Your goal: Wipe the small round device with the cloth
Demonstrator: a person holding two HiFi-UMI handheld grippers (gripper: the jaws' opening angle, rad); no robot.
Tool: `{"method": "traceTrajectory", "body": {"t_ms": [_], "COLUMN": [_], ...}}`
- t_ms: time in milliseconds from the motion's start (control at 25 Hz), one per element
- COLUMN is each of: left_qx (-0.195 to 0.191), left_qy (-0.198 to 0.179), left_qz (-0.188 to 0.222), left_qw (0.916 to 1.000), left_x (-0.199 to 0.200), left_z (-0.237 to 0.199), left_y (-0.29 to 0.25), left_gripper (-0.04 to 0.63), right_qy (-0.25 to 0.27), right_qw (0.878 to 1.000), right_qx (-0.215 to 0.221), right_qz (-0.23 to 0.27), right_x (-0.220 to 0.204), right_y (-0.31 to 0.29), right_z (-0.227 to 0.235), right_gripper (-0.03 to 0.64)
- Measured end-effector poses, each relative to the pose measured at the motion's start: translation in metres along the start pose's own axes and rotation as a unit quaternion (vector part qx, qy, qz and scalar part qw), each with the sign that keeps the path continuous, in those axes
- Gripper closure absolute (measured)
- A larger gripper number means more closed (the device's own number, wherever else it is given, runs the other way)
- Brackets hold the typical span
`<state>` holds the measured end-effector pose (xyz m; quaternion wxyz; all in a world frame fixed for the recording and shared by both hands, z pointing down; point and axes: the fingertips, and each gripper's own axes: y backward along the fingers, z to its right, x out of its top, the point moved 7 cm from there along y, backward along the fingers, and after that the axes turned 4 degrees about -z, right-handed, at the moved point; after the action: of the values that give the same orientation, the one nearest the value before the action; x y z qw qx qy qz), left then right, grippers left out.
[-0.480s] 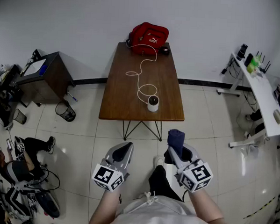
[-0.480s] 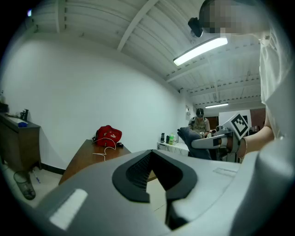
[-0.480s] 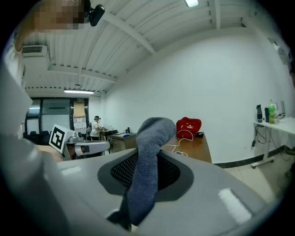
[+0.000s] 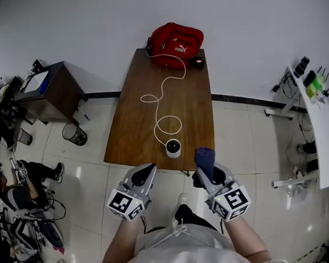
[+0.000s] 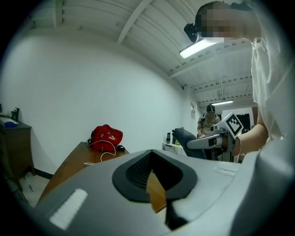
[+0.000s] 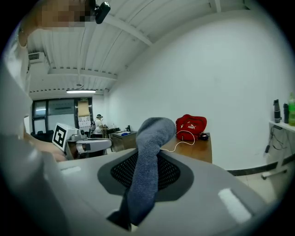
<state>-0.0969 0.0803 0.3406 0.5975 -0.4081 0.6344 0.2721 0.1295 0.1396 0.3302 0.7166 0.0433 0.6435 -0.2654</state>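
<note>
The small round white device (image 4: 173,148) with a dark top stands near the front edge of the brown table (image 4: 132,126), on a white cable (image 4: 164,95). My right gripper (image 4: 205,170) is shut on a folded blue-grey cloth (image 4: 204,159), which sticks up between the jaws (image 6: 150,161), just right of the device. My left gripper (image 4: 146,174) is shut with nothing in it, below the table's front edge and left of the device. In the left gripper view the jaws are closed, and the cloth (image 5: 184,138) shows at the right.
A red bag (image 4: 176,41) and a small dark object (image 4: 197,62) sit at the table's far end. A dark cabinet (image 4: 51,92) and a wire bin (image 4: 75,133) stand left. A white desk (image 4: 319,125) stands right. A seated person's legs (image 4: 27,184) are at lower left.
Both grippers have come closer to the table. Its front edge and the device now sit just ahead of them. The cloth stays gripped.
</note>
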Motion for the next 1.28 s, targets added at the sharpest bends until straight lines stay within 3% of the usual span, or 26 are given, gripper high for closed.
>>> {"method": "traceTrajectory", "body": {"t_ms": [240, 400, 560, 1040, 1280], "left_qx": [0.019, 0.03, 0.02, -0.026, -0.035], "left_qy": [0.001, 0.025, 0.05, 0.049, 0.061], "left_qz": [-0.041, -0.081, -0.108, -0.172, -0.165], "left_qw": [0.999, 0.9959, 0.9927, 0.9835, 0.9839], "left_x": [-0.015, -0.04, -0.06, -0.098, -0.098], "left_z": [-0.021, -0.034, -0.044, -0.075, -0.08], "left_y": [-0.046, -0.061, -0.088, -0.151, -0.151], "left_gripper": [0.589, 0.589, 0.589, 0.589, 0.589], "right_qy": [-0.001, 0.016, 0.031, 0.04, 0.014], "right_qw": [0.999, 0.995, 0.986, 0.953, 0.938], "right_qx": [0.029, 0.052, 0.075, 0.141, 0.172], "right_qz": [-0.026, -0.081, -0.145, -0.266, -0.301], "right_x": [0.007, -0.012, -0.041, -0.106, -0.124], "right_y": [-0.046, -0.074, -0.096, -0.174, -0.186], "right_z": [0.056, 0.065, 0.073, 0.083, 0.087], "right_gripper": [0.522, 0.522, 0.52, 0.518, 0.517]}}
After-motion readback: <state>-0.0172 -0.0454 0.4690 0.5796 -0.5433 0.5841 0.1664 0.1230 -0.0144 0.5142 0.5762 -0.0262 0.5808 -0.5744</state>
